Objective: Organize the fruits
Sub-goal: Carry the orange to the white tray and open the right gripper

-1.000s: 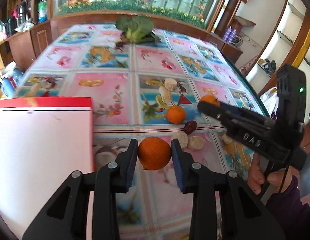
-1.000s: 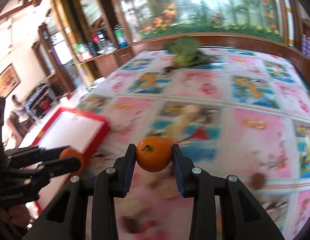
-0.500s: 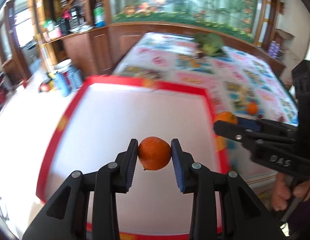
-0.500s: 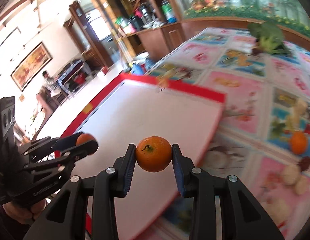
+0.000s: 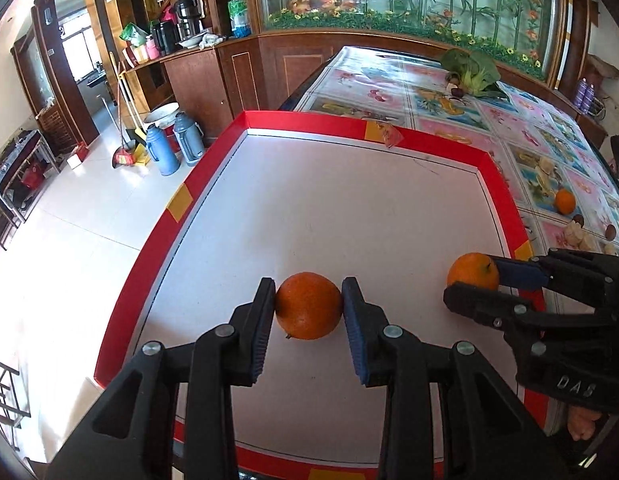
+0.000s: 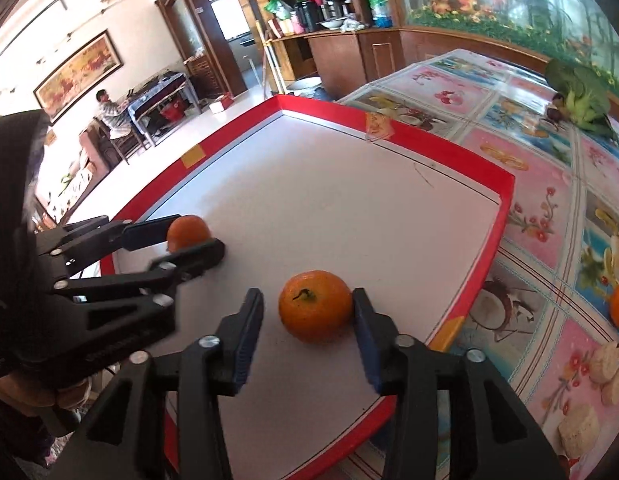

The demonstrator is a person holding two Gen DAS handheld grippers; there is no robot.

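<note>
Red-rimmed tray (image 5: 497,172), right tool (image 6: 307,312) apparently released orange (image 6: 315,305)

Two orange fruits (image 5: 308,305) (image 5: 472,271) sit over a white tray with a red rim (image 5: 321,120); black tongs (image 5: 308,322) have blue pads (image 5: 354,336). At two o'clock, the desk (image 5: 521,120) shows pink-and-blue fruit prints.

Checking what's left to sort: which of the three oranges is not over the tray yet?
The round orange lying on the patterned tablecloth, right of the red-rimmed white tray; each gripper has one over it.
</note>
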